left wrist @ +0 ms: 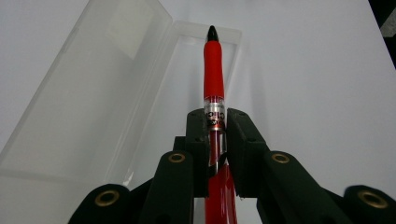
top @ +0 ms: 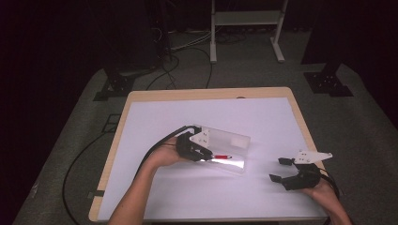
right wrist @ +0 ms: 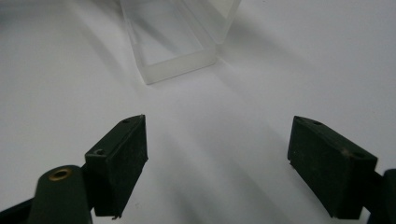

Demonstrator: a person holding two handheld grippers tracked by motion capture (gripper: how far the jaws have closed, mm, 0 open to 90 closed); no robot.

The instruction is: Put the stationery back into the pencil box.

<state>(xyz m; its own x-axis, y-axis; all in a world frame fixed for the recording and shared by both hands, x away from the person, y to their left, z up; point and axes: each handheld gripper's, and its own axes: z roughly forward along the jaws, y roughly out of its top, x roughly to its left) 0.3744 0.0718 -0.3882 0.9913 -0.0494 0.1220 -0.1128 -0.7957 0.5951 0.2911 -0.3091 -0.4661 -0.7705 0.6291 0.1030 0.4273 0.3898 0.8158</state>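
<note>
Pen (left wrist: pixel 213 70) clamped in your left gripper (left wrist: pixel 215 122), axis pointing twelve o'clock along the open case (left wrist: pixel 84 107); right gripper (right wrist: pixel 217 154) gapes empty.

Red pen (left wrist: pixel 213 70) glossy plastic; case (left wrist: pixel 93 93) clear frosted plastic; table (top: pixel 263 112) matt white, wood edge.

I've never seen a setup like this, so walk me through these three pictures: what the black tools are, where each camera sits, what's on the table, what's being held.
A person holds two hand-held black clamps. One picture looks down from above the white-topped table; the other two come from cameras riding on each clamp. The left gripper is shut on a red pen with a black tip, pointing it over an open clear plastic case lying on the table. The right gripper is open, holds nothing and sits apart to the right, facing the case.
</note>
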